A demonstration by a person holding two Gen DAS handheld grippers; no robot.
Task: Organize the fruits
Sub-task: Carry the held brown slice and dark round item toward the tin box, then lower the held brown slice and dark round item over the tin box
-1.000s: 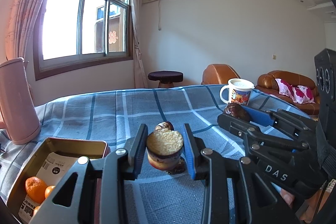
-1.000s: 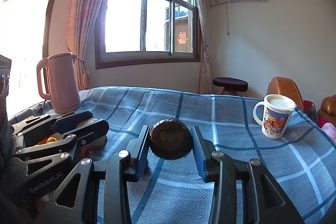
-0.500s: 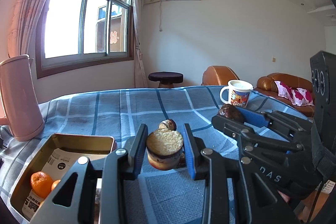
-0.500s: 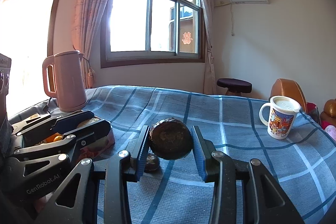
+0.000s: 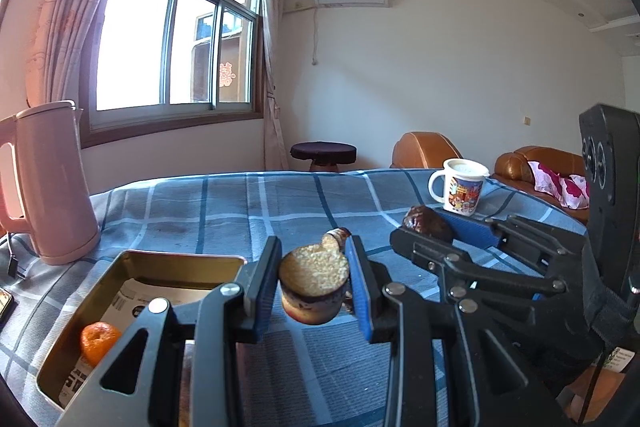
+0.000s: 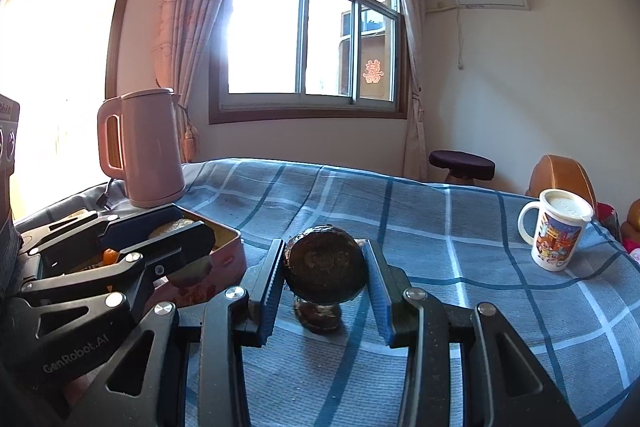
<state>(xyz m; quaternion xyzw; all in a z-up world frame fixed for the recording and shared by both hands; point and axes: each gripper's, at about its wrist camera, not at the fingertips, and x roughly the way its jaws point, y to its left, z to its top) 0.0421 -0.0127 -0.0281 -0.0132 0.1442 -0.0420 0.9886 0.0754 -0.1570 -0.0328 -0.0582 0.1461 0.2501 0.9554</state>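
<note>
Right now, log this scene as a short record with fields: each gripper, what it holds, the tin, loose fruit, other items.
left gripper: shut on cut fruit piece, pale grainy face toward camera, held above the cloth
right gripper: shut on dark round fruit, held above the cloth
tin: open, on the checked cloth, holds an orange and printed paper
loose fruit: one dark piece on the cloth under the right gripper
other items: pink kettle, lidded mug
</note>
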